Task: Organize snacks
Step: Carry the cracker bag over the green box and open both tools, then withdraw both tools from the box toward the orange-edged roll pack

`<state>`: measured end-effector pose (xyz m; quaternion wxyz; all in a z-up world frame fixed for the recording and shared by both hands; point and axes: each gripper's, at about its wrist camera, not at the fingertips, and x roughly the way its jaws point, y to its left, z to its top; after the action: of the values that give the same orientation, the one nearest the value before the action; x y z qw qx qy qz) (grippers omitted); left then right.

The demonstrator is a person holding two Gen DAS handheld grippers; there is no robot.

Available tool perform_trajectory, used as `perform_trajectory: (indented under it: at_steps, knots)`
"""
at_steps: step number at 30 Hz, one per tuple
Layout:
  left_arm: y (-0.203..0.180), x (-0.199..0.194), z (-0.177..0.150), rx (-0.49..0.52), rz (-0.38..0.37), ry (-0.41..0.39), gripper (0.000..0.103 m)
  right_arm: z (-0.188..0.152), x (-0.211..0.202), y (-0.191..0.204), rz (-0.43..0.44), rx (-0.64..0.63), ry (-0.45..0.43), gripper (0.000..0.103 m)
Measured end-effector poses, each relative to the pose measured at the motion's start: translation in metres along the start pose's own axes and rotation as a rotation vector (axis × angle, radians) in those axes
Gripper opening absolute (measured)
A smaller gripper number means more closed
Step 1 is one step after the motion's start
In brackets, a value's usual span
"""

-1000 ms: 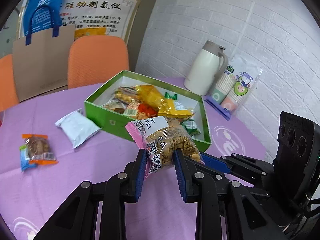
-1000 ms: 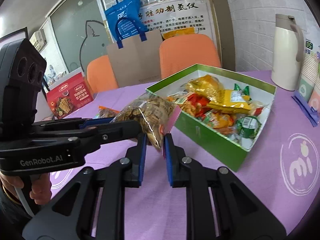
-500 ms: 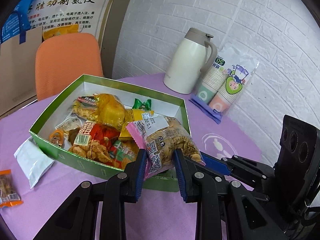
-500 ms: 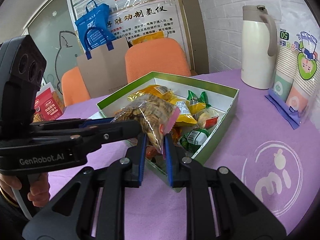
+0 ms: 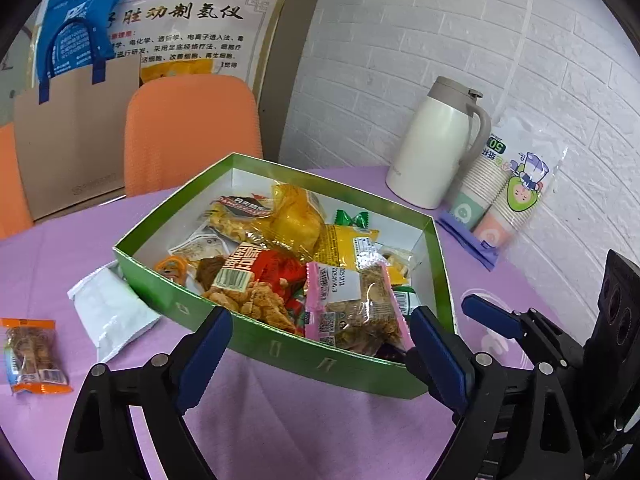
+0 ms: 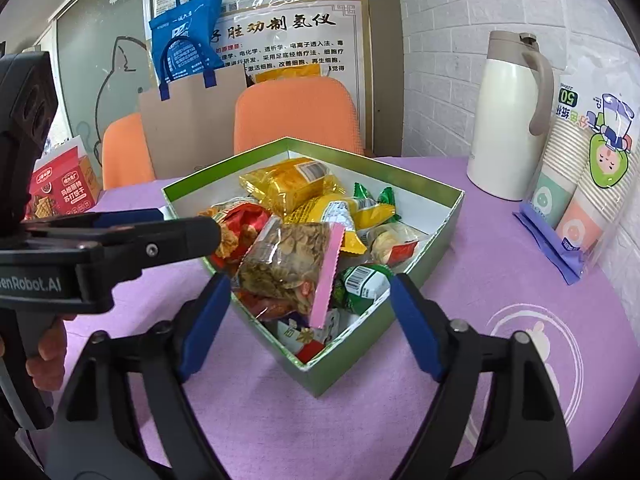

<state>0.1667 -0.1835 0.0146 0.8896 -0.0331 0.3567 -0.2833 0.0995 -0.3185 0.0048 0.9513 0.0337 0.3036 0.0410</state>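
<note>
both grippers just let go: left gripper (image 5: 320,344) and right gripper (image 6: 310,322) wide open, empty. pink-edged snack pack (image 5: 352,308) now in green box (image 5: 280,350), 5 o'clock corner. white packet (image 5: 112,312) and orange packet (image 5: 32,354) remain outside, 9 o'clock.

Purple-clothed table (image 5: 280,420), green box (image 5: 280,344), white packet (image 5: 112,312), orange-edged snack (image 5: 32,356), white jug (image 5: 436,148), cup sleeves (image 5: 500,196)

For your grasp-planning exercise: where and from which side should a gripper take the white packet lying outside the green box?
Grip the white packet by its crimped near end, coming from the open table side: it lies flat, and its far end touches the green box wall.
</note>
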Motion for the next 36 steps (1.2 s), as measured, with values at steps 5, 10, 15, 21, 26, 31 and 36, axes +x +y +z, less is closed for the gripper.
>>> perform_trajectory:
  at_steps: [5, 10, 15, 21, 26, 31, 36]
  knots:
    - [0.004, -0.014, -0.004, -0.012, -0.002, -0.022, 0.094, 0.003, -0.006, 0.009, 0.005, -0.011, -0.006, 0.088]
    - [0.006, -0.032, -0.007, -0.015, -0.001, -0.049, 0.094, 0.004, -0.015, 0.018, 0.006, -0.019, -0.019, 0.092]
    - [0.009, -0.049, -0.010, -0.025, 0.008, -0.069, 0.094, 0.004, -0.021, 0.027, 0.013, -0.025, -0.024, 0.095]
    - [0.019, -0.071, -0.023, -0.027, 0.039, -0.075, 0.094, 0.002, -0.023, 0.043, 0.052, -0.021, -0.004, 0.097]
    - [0.055, -0.093, -0.042, -0.087, 0.100, -0.080, 0.095, -0.004, -0.015, 0.068, 0.105, -0.045, 0.036, 0.097]
    - [0.114, -0.107, -0.069, -0.154, 0.215, -0.036, 0.094, -0.007, 0.003, 0.102, 0.178, -0.080, 0.089, 0.097]
    - [0.174, -0.126, -0.093, -0.285, 0.255, -0.038, 0.094, -0.011, 0.026, 0.143, 0.245, -0.133, 0.138, 0.097]
